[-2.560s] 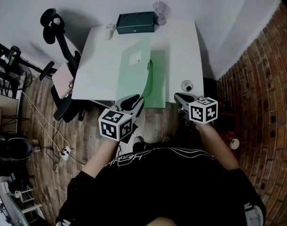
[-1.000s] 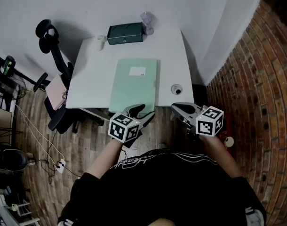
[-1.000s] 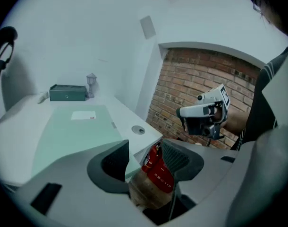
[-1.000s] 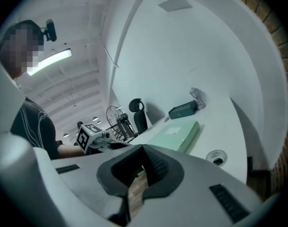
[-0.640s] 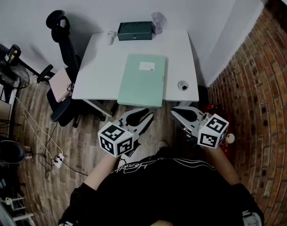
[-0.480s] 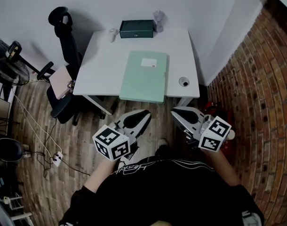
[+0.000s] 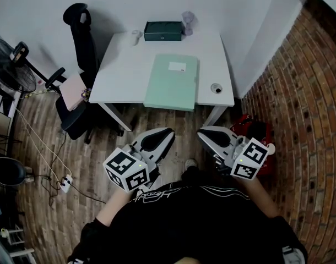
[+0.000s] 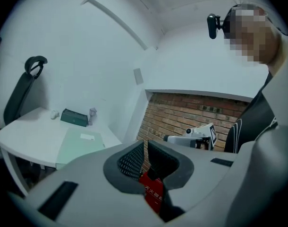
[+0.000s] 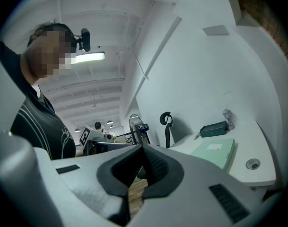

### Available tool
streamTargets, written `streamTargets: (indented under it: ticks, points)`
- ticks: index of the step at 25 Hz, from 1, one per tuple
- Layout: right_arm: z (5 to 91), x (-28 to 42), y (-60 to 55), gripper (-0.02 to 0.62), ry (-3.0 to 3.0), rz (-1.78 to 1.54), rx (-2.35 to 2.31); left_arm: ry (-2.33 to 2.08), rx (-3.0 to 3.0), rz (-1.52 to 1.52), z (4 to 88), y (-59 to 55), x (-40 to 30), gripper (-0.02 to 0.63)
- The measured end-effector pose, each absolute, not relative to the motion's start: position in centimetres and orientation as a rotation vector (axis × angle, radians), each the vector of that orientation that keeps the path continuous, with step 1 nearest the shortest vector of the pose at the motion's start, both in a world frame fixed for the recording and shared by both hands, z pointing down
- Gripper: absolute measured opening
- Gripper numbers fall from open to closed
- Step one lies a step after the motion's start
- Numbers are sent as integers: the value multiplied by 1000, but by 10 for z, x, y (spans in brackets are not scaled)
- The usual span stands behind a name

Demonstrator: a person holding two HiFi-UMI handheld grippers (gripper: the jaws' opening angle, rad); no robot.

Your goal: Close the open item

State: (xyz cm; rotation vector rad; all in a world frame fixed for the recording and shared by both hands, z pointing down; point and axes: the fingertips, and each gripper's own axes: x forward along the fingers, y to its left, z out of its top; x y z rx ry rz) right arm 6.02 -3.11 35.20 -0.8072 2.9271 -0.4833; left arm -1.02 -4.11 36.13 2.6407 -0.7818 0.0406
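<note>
Folder: a pale green folder (image 7: 171,82) lay closed and flat on the white table (image 7: 121,76), well ahead of both sets of fingers and between the lines on which they pointed.
Folder's long axis: it ran straight away from the fingertips, from the table's front edge toward the back wall, leaning slightly to the right at the far end.
Folder's ends: the near short end sat at the table's front edge; the white label (image 7: 177,66) was at the far end.
Left gripper (image 7: 166,131): its jaws had just been closing and stood almost together, with nothing between them; clear of the table, over the wooden floor.
Right gripper (image 7: 203,132): jaws pressed together and empty, beside the left one and also short of the table.
Beyond the folder: a dark green box (image 7: 163,31) and a clear cup (image 7: 188,22) stood at the table's back edge.
Right of the folder: a small round object (image 7: 216,88) lay nearer the right fingers.
</note>
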Motion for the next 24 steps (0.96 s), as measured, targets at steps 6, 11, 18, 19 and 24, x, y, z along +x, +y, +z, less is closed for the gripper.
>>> streamTargets:
  ticks: [6,11,18,19,24]
  points:
    - [362,56,-22,2,2918,-532,-827,-766,2653,76,368,-30,-10,49]
    - [365,57,-22,2,2923,-549,-848,-757,2645,87,372,-32,-8,49]
    - [371,60,-24,2,2922,-571,-863,-752,2638,109,379,-34,-5,49]
    - [372,60,-25,2,2924,-574,-862,-753,2635,112,380,-36,-5,49]
    - [375,59,-28,2,2930,-570,-855,-773,2619,124,385,-41,-7,50]
